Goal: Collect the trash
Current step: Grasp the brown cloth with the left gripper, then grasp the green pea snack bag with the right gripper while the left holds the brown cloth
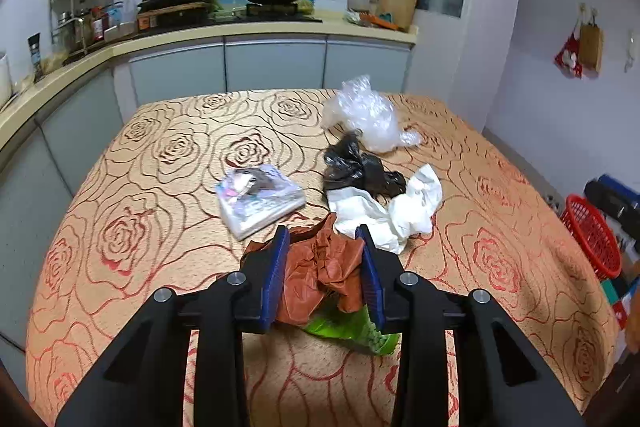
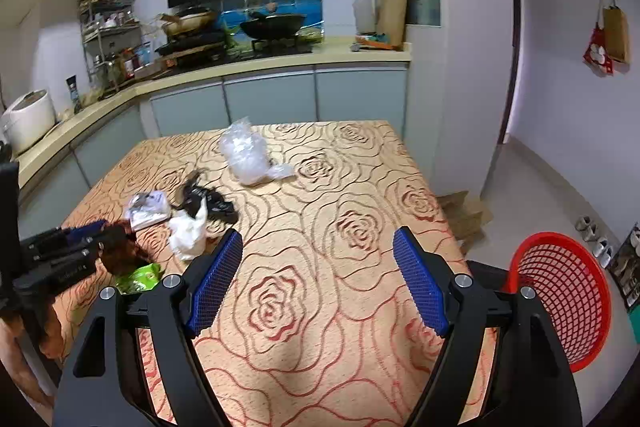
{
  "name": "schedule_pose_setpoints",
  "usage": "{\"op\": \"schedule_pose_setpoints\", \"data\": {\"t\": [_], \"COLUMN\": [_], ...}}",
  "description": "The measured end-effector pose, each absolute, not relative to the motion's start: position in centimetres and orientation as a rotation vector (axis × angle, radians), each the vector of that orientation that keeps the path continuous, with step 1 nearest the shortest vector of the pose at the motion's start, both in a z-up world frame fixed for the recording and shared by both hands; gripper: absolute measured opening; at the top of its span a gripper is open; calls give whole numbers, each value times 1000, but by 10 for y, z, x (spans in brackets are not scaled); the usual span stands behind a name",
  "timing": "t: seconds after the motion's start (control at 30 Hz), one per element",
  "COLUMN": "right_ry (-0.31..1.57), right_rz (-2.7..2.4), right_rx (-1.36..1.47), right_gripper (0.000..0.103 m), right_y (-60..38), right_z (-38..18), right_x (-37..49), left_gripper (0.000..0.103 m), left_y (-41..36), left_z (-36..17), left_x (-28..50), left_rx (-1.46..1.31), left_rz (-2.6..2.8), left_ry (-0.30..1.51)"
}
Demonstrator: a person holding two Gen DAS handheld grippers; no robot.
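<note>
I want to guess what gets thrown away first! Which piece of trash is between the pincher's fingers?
The crumpled brown wrapper. It sits between the left gripper's blue pads; the white paper, black bag and clear bag lie farther away, untouched.

Right gripper (image 2: 318, 279) wide open over rose-patterned tablecloth (image 2: 360, 187), nothing between pads. Left gripper (image 2: 86, 233) at far left, on brown bag (image 2: 120, 255). Red basket (image 2: 560, 291) right, beside table edge.

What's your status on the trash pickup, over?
Left gripper shut on brown plastic bag. Right gripper open, empty over table. Red basket beside table, path unobstructed.
</note>
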State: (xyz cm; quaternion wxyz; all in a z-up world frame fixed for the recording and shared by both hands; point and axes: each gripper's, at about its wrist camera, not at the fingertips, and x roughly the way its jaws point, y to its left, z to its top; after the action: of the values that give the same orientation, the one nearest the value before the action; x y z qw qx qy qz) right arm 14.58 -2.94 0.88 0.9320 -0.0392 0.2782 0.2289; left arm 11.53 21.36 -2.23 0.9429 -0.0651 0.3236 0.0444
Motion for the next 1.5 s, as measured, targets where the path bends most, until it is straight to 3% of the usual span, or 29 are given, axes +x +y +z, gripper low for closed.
{"op": "schedule_pose_setpoints", "data": {"t": [0.73, 1.4, 1.5], "right_ry": [713, 831, 844], "right_rz": [760, 812, 822], "right_rx": [-238, -347, -349], "right_gripper": [75, 75, 62], "right_y": [91, 146, 147], "right_z": [-34, -68, -70], "right_x": [108, 121, 123], "left_gripper": [32, 32, 32], "left_y": [261, 280, 281], "left_z": [31, 31, 31], "left_x": [68, 64, 64], "left_rx": [-164, -217, -220], "left_rz": [190, 194, 195], "left_ry": [496, 501, 502]}}
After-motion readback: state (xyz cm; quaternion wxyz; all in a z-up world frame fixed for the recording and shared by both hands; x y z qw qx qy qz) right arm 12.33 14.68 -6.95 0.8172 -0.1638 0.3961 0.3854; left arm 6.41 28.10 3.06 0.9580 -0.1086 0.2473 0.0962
